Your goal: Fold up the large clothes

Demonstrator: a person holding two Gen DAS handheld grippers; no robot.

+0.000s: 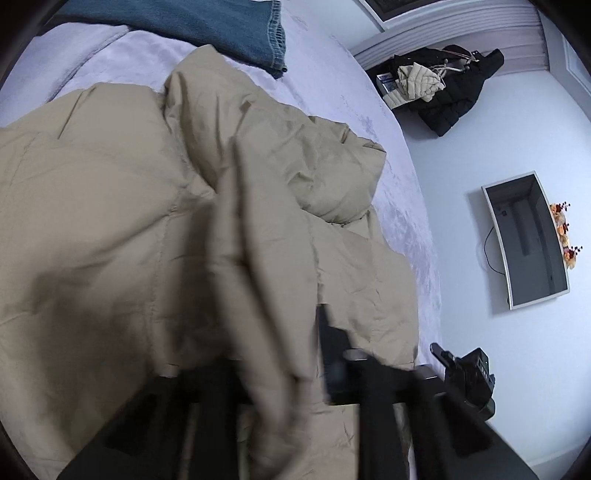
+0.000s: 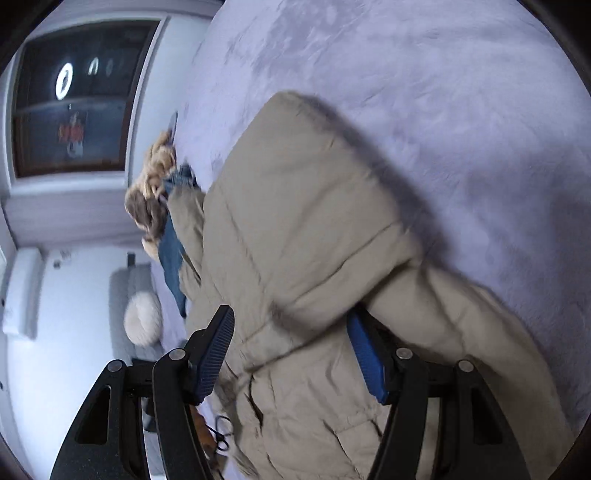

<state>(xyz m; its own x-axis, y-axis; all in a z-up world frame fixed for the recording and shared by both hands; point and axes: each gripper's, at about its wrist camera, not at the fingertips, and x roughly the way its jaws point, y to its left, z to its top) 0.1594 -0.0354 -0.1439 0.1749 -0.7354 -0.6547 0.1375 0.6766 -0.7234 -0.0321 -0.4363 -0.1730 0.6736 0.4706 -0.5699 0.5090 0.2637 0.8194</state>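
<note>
A large beige padded jacket (image 1: 147,206) lies spread on the lavender bed cover (image 1: 369,122). A blurred fold of it runs down between the fingers of my left gripper (image 1: 280,362), which looks shut on it; the left finger is hidden by cloth. In the right wrist view the same jacket (image 2: 314,229) bulges between the blue pads (image 2: 216,354) of my right gripper (image 2: 291,354). Those jaws stand wide apart around the cloth, not pinching it.
Blue jeans (image 1: 221,29) lie at the far end of the bed, also in the right wrist view (image 2: 171,254) beside a furry tan item (image 2: 151,199). Dark and beige coats (image 1: 443,85) lie on the floor. A mirror (image 1: 524,240) hangs on the wall. The other gripper's body (image 1: 469,376) is nearby.
</note>
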